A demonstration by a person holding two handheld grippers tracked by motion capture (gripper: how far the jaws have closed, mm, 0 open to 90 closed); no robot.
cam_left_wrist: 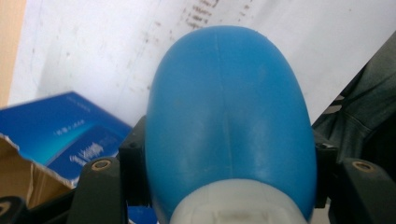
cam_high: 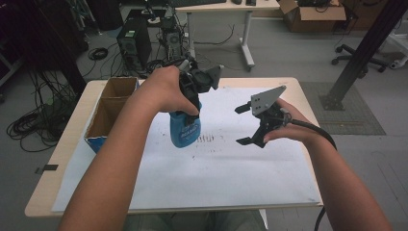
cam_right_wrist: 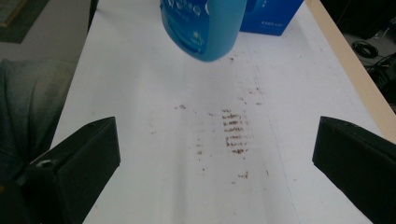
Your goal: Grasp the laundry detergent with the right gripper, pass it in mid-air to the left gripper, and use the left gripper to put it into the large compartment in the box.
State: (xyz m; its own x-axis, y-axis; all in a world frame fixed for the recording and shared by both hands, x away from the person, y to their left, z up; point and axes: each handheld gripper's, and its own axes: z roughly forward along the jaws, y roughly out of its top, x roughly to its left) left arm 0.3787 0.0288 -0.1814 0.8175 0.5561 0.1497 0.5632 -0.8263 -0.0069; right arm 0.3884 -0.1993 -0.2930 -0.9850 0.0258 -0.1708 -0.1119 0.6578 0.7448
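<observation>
Forearms of 1 person enter from the near edge of the table, each hand w/ a 2-jaw gripper, over a white paper sheet (cam_high: pixel 231 168) marked w/ brown smudges (cam_right_wrist: pixel 233 135). Left gripper (cam_high: pixel 192 103) is clenched on a blue bottle (cam_high: pixel 185 130), jaws pinching it just below its pale neck; in the left gripper view the bottle's (cam_left_wrist: pixel 229 116) body runs forward from between the 2 jaws, bottom end pointing away from the camera. Bottle hangs clear of the sheet, base tipped slightly. Right gripper (cam_high: pixel 244 125) is released, jaws spread wide w/ nothing between them, held apart from the bottle on its far side from the box. Beyond the left jaws' outer side sits an open cardboard box (cam_high: pixel 108 113) w/ blue printed sides.

Step in hand, by the look of it: carrying the bottle, poss. toward the box or a handover to the open gripper. To do it well, keep the left jaws squeezed firm — bottle is smooth and rounded, grip sits high near the neck, so the heavy body can swing or slip. Move slow, keep the bottle close to upright. If the right gripper takes over, bring its jaws square around the body's mid-section, 1 jaw each side, and close before the left lets go. If it goes in the box, lower base-first into 1 compartment, clear of the torn flap.
</observation>
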